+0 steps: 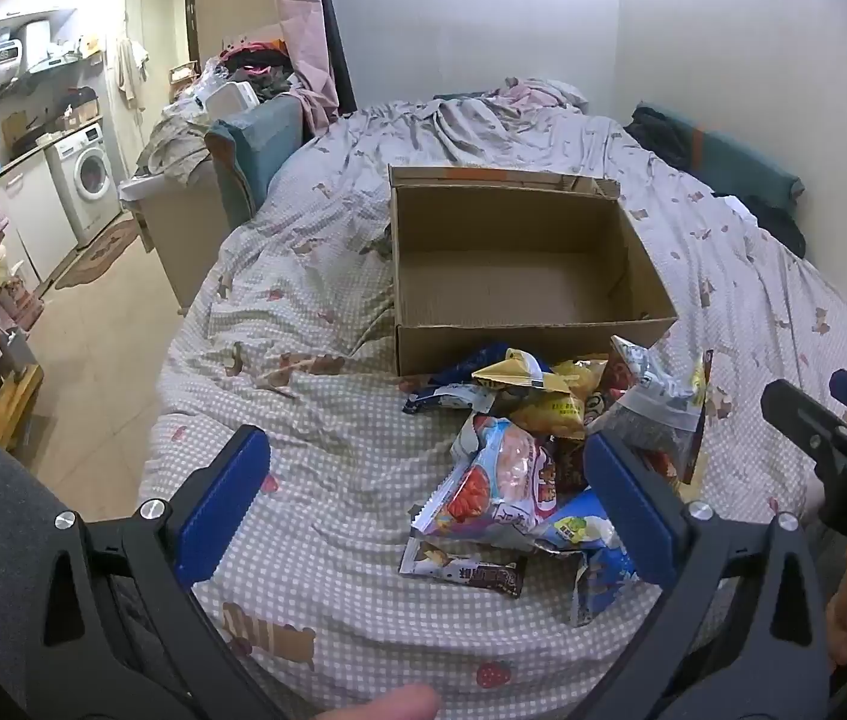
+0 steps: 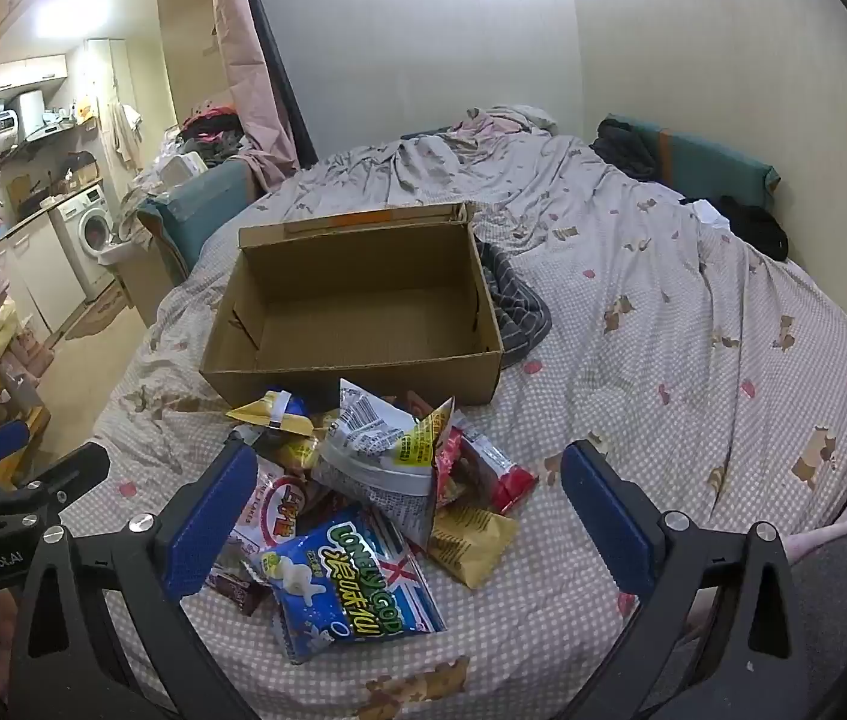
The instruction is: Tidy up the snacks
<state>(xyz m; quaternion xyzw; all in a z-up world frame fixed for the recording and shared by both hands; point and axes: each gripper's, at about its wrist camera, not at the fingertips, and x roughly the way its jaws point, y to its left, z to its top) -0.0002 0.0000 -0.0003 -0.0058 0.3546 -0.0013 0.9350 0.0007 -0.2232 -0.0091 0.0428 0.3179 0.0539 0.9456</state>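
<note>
A pile of snack packets [image 1: 549, 456] lies on the checked bedspread, just in front of an open cardboard box [image 1: 519, 276] with nothing in it. My left gripper [image 1: 423, 504] is open and empty above the pile's near left side. In the right wrist view the pile [image 2: 375, 492] shows a blue packet [image 2: 351, 588], a grey-white packet [image 2: 381, 456], a red one [image 2: 495, 468] and a tan one [image 2: 471, 540]. My right gripper [image 2: 405, 516] is open and empty over the pile. The box [image 2: 357, 312] lies beyond it.
The bed [image 2: 693, 360] fills most of the view, with rumpled bedding and dark clothes at the far end. A striped cloth [image 2: 513, 306] lies to the right of the box. The floor, a washing machine [image 1: 87, 180] and shelves are to the left.
</note>
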